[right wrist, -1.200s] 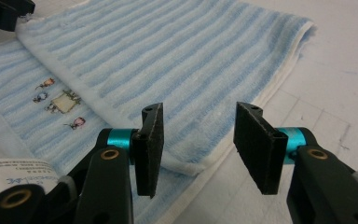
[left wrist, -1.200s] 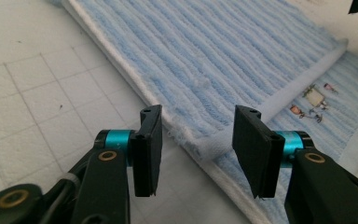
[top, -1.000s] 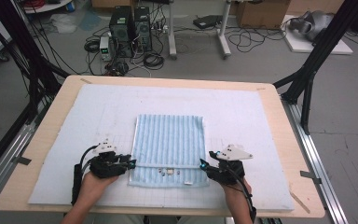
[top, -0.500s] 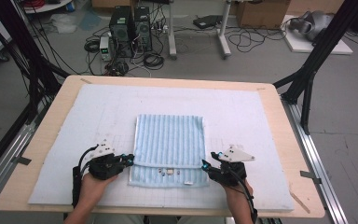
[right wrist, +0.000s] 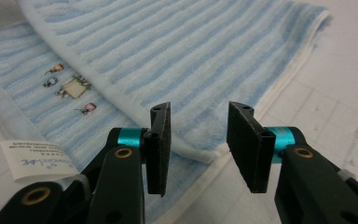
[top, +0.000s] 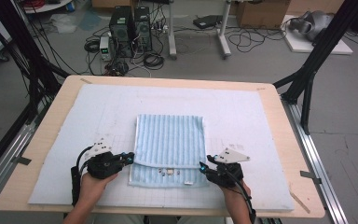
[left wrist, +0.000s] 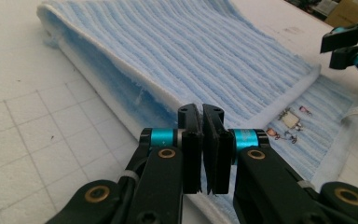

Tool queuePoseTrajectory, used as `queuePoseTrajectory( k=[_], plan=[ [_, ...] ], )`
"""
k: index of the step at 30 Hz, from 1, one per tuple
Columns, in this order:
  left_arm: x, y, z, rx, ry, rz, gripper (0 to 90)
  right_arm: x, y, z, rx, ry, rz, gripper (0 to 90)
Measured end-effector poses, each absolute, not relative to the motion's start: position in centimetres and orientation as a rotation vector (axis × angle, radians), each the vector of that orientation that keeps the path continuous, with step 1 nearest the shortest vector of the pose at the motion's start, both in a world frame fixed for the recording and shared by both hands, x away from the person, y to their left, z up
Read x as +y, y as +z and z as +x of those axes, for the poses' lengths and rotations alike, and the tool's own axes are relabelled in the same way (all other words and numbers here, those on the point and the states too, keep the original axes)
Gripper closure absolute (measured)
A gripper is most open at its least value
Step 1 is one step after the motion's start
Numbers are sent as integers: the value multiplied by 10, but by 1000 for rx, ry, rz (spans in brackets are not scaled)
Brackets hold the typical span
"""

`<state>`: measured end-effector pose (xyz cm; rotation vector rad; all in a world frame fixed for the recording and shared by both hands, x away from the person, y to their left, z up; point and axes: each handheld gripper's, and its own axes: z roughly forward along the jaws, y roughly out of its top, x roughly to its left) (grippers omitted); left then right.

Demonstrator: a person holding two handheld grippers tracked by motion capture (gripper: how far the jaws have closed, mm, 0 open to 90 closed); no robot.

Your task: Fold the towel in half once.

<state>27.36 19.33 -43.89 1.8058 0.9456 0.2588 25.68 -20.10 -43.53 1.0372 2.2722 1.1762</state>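
High view: I see the towel [top: 169, 144] folded once on the surface [top: 270, 116], top layer short of the near edge. My left gripper [left wrist: 204, 154] has its fingers closed, apparently empty; my right gripper [right wrist: 199, 144] has its fingers wide. Further folds probably remain.

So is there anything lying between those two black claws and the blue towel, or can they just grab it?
Nothing visible blocks them. The left gripper sits at the folded towel's left edge, jaws nearly closed. The right gripper sits at its right corner, jaws open, the towel's edge just beyond them.
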Motion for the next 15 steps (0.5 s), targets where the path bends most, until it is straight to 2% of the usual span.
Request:
queuePoseTrajectory(
  k=[4, 7, 15],
  plan=[
    [194, -439, 273, 943, 250, 1801, 861, -194, -446, 263, 2339, 1064, 1047, 666],
    [194, -439, 272, 942, 246, 1801, 861, -196, -448, 264, 2327, 1082, 1062, 829],
    [199, -436, 266, 915, 223, 1773, 861, -196, -440, 256, 2293, 1102, 1011, 847]
  ],
)
